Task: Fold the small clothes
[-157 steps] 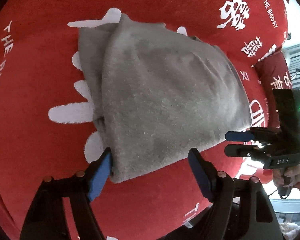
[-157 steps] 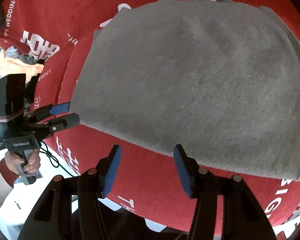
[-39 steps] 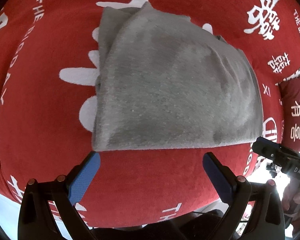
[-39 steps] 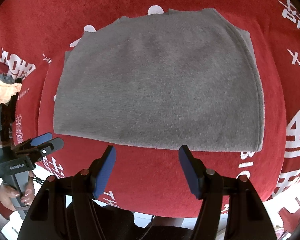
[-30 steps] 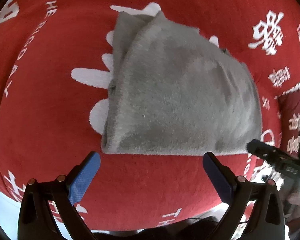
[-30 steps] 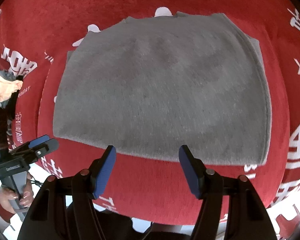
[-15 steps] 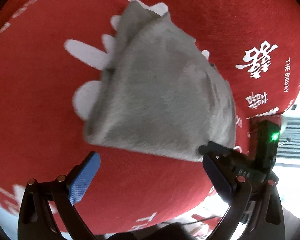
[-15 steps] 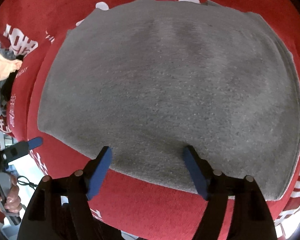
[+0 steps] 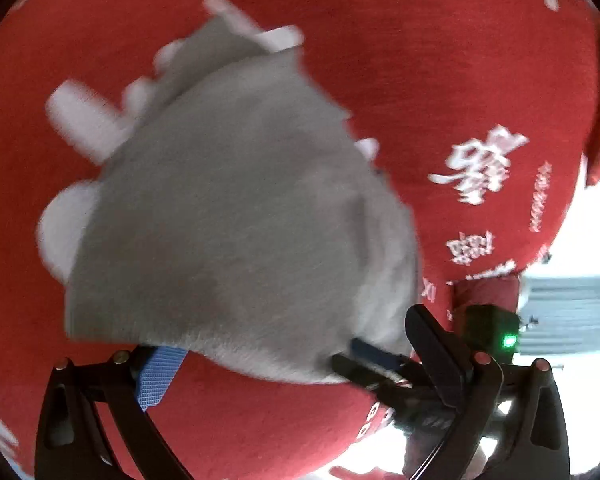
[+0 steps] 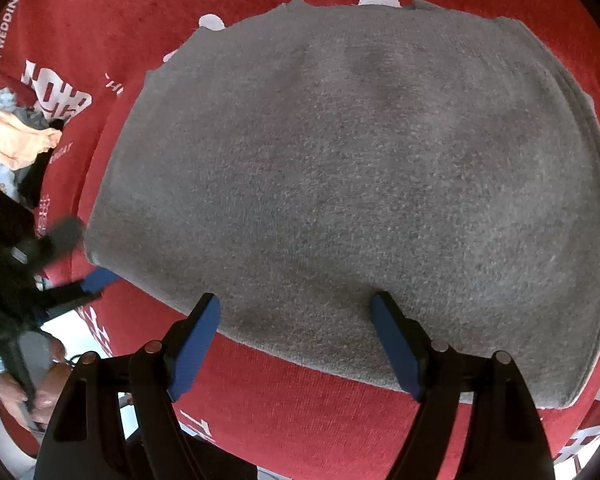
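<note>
A folded grey fleece garment [image 9: 236, 216] lies flat on a red cloth with white print [image 9: 440, 60]. My left gripper [image 9: 292, 344] is open, its jaws astride the garment's near edge; the blue left pad [image 9: 160, 372] sits just under that edge. My right gripper [image 10: 296, 320] is open, with both blue fingertips at the garment's [image 10: 360, 180] near edge. The right gripper also shows in the left wrist view [image 9: 372, 356], its tips at the garment's right corner. The left gripper shows blurred in the right wrist view [image 10: 88, 280] at the garment's left corner.
The red cloth's [image 10: 300, 420] near edge drops off just below both grippers. An orange and grey pile of clothes [image 10: 12, 136] lies off the left side. A grey slatted object [image 9: 572, 312] stands past the right edge.
Both grippers have moved forward onto the garment's near edge. The left wrist view has swung and is blurred. The jaws remain open.
</note>
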`<state>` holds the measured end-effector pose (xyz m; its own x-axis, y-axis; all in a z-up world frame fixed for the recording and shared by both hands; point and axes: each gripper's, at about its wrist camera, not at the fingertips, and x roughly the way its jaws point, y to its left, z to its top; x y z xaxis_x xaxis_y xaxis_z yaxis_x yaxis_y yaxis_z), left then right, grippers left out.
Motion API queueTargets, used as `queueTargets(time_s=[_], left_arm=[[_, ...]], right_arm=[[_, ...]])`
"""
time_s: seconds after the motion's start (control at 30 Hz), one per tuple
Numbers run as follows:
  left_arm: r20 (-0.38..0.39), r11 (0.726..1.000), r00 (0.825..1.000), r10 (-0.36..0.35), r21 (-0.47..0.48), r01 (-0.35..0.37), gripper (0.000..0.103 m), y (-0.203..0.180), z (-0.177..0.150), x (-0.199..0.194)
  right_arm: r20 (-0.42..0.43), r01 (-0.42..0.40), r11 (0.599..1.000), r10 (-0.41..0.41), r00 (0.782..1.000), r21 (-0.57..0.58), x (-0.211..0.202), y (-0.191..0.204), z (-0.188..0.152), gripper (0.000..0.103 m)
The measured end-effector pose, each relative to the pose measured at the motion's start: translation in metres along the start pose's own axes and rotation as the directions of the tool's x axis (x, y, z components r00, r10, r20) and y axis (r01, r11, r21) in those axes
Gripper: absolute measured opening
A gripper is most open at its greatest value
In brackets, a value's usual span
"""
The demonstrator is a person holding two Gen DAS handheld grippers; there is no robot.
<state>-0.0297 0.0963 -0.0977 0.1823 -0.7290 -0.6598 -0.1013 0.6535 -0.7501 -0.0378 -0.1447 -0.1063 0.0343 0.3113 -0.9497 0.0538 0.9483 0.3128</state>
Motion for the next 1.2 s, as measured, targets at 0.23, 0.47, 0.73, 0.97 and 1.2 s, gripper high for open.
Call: queueTargets(time_s=[0.23, 0.47, 0.73, 0.97, 1.2], left_arm=[[0.0, 0.997, 0.997, 0.071, -0.04, -0.071, 0.103, 0.016, 0.004, 0.014], [0.053, 0.978, 0.984, 0.171, -0.131, -0.163, 0.103, 0.024, -0.016, -0.014], [0.053, 0.987, 0.994, 0.091, -0.137, -0.083, 0.103, 0.035, -0.002, -0.013], [0.067, 0.991, 0.994, 0.087, -0.11, -0.079, 0.103, 0.012, 0.013, 0.019], [0.1, 0.923, 0.919, 0.381, 0.021, -0.385, 0.028, -0.014, 0.015, 0.023]], right_arm=[[-0.004, -0.009, 1.0, 0.009, 1.0, -0.01, -0.001, -0.002, -0.001, 0.081], [-0.006, -0.019, 1.0, 0.019, 1.0, -0.007, 0.0, -0.004, 0.0, 0.081], [0.0, -0.018, 1.0, 0.018, 1.0, -0.02, -0.001, -0.003, -0.001, 0.083], [0.018, -0.089, 0.995, 0.088, 0.996, 0.037, -0.004, -0.015, -0.002, 0.083], [0.003, -0.108, 0.992, 0.108, 0.994, 0.061, -0.016, -0.019, 0.004, 0.083]])
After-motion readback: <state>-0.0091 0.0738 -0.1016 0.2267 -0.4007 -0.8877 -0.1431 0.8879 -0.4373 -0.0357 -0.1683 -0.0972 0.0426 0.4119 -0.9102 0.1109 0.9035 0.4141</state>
